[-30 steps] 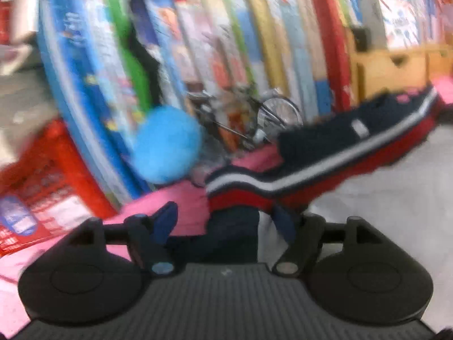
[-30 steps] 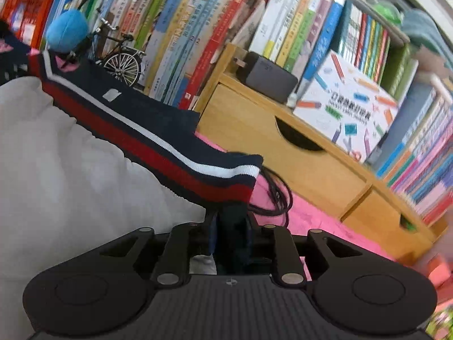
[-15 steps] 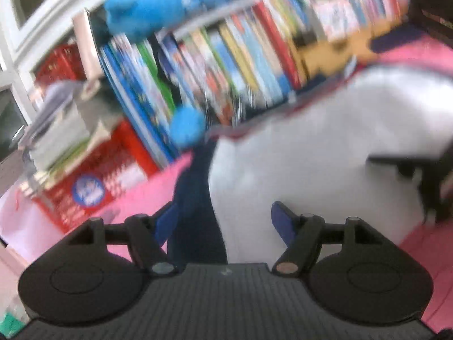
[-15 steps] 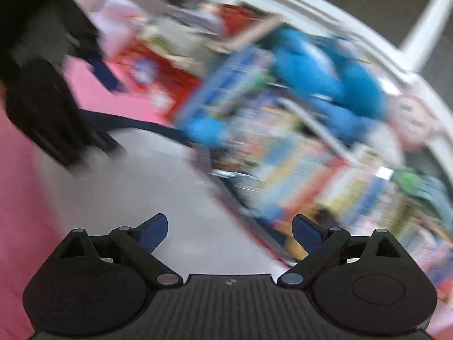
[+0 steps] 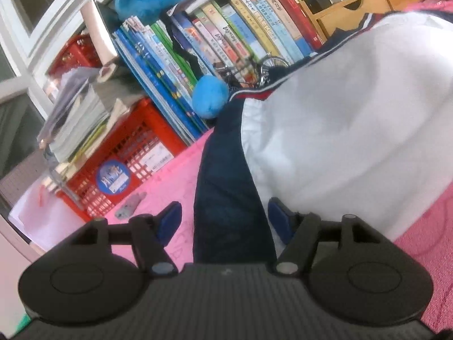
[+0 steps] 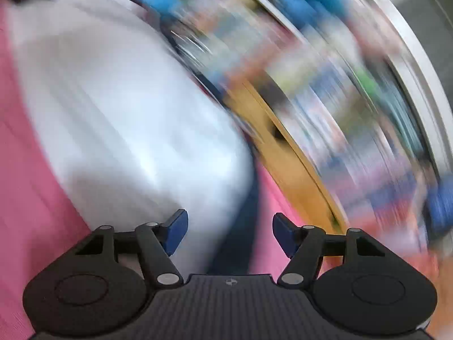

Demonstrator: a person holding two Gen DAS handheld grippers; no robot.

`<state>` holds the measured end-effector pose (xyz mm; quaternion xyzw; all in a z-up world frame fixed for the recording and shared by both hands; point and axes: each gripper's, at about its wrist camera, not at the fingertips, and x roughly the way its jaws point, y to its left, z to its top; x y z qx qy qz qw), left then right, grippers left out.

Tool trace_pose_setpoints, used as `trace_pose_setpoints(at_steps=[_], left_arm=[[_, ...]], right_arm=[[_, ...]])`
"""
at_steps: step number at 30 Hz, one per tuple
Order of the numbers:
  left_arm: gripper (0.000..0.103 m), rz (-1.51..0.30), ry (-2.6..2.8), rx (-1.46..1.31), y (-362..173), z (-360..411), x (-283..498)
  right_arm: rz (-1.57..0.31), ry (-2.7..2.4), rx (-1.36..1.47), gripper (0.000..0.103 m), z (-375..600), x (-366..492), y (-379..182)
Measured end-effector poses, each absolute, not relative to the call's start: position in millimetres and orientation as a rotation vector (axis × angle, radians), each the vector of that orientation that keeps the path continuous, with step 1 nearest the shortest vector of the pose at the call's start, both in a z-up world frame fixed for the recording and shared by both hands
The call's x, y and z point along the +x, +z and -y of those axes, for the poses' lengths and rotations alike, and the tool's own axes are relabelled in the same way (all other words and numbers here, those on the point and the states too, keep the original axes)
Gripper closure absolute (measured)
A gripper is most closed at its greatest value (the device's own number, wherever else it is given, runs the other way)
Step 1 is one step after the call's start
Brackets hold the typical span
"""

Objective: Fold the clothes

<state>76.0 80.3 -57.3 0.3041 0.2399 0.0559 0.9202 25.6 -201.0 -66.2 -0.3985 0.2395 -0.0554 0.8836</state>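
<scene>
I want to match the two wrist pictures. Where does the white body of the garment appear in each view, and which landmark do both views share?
Left wrist: the white body of the garment fills the right half, beside its navy sleeve, which lies between the open fingers.
Right wrist: the same white body, blurred, fills the left and centre.
Shared landmark: the wooden drawer unit, top right in the left view, a blurred yellow band right of centre in the right view.
</scene>
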Motion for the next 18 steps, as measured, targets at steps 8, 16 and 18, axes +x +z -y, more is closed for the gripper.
trace_pose_setpoints(at_steps=[8, 16, 18], left_arm=[[0.032, -0.433, 0.047, 0.693, -48.2, -78.8, 65.2], [0.015, -0.335, -0.414, 0.602, -8.6, -53.1, -5.6], [0.015, -0.342, -0.480, 0.654, -15.7, -34.5, -15.1]], right_arm=[[-0.604, -0.338, -0.760, 0.036, 277.4, 5.2, -55.7], [-0.393, 0.505, -0.790, 0.023, 132.5, -52.0, -14.4], [-0.381, 0.559, -0.832, 0.024, 108.8, -49.6, -21.8]])
